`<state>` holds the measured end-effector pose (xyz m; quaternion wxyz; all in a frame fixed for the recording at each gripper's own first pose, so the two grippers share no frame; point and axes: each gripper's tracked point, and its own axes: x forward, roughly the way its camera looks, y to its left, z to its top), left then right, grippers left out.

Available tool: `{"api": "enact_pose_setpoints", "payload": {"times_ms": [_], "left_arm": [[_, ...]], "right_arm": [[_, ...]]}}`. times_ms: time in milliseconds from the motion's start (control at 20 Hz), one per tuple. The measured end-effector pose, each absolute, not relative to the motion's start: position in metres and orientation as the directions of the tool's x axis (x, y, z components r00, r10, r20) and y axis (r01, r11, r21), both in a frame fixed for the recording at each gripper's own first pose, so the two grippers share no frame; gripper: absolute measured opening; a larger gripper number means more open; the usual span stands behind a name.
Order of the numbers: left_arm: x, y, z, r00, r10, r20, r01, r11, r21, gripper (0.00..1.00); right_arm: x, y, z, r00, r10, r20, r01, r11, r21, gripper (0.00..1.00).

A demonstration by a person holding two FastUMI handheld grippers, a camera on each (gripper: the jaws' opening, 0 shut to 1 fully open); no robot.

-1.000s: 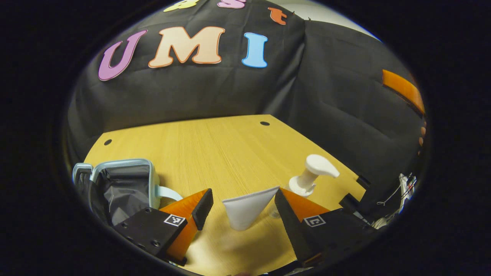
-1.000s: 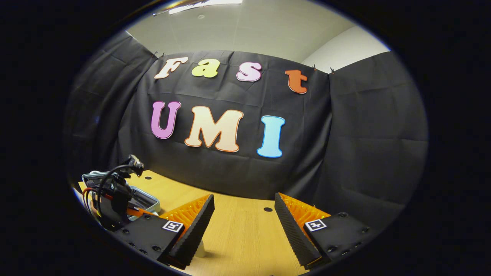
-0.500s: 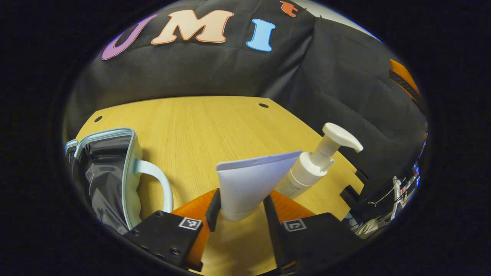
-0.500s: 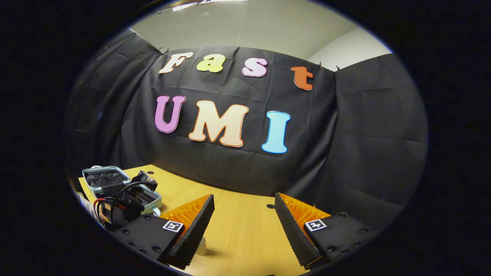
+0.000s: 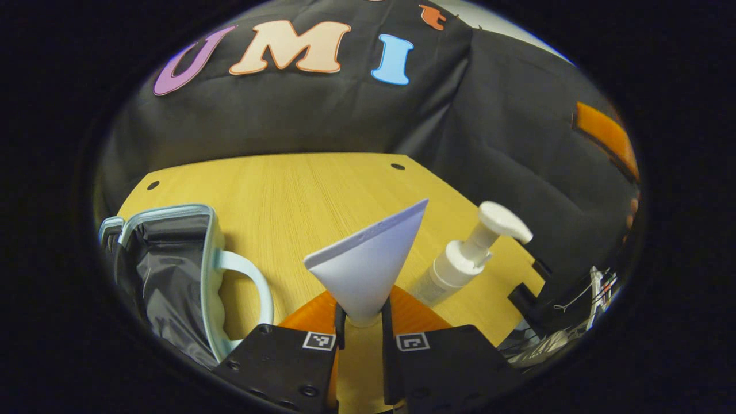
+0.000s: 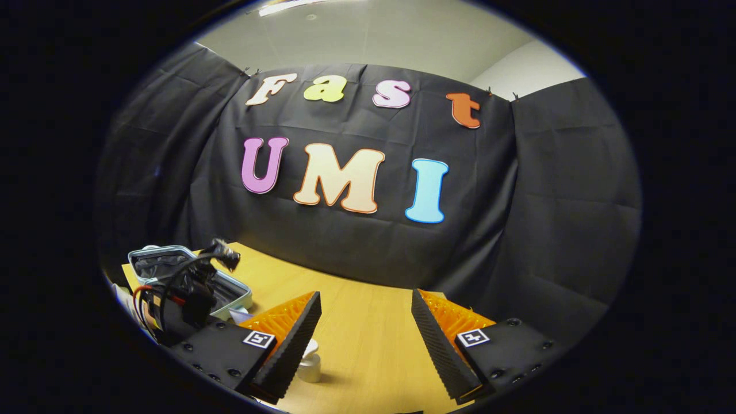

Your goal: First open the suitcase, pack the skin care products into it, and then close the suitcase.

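Observation:
In the left gripper view my left gripper (image 5: 361, 315) is shut on the narrow end of a white squeeze tube (image 5: 368, 261), which is lifted off the table and tilts up to the right. A white pump bottle (image 5: 468, 256) stands just right of it. The open pale-blue suitcase (image 5: 210, 259) with its dark lining and handle lies at the left. In the right gripper view my right gripper (image 6: 366, 339) hangs open over the table with nothing between its fingers. The pump bottle's top (image 6: 311, 361) peeks out beside its left finger, and the suitcase (image 6: 236, 293) lies at far left.
The wooden table (image 5: 322, 190) runs back to the black cloth wall and has small round holes near its far edge. Cables and dark gear (image 5: 566, 299) sit at the table's right corner. The other hand-held device with its wires (image 6: 184, 287) stands before the suitcase.
My left gripper closed from open onto the white tube and lifted it, so the tube now tilts up. The right gripper stayed open and shifted only slightly.

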<state>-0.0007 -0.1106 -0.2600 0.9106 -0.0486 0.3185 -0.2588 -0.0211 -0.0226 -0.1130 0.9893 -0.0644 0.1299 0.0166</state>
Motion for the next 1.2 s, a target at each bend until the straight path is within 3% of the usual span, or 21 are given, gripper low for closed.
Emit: {"api": "enact_pose_setpoints", "payload": {"times_ms": [450,800,1200], "left_arm": [[0.005,-0.072,-0.176,0.759,-0.46,-0.461,0.422,0.886,-0.19,0.23],[-0.002,-0.029,-0.162,0.799,-0.387,-0.461,0.362,0.921,-0.146,0.23],[-0.012,0.007,-0.162,0.809,-0.332,-0.485,0.311,0.942,-0.125,0.23]], "right_arm": [[-0.008,0.018,-0.188,0.927,0.101,-0.362,-0.147,0.984,-0.102,0.99],[-0.016,0.045,-0.261,0.863,0.149,-0.483,-0.222,0.97,-0.098,0.99],[-0.031,0.049,-0.328,0.788,0.127,-0.602,-0.231,0.968,-0.098,0.99]]}}
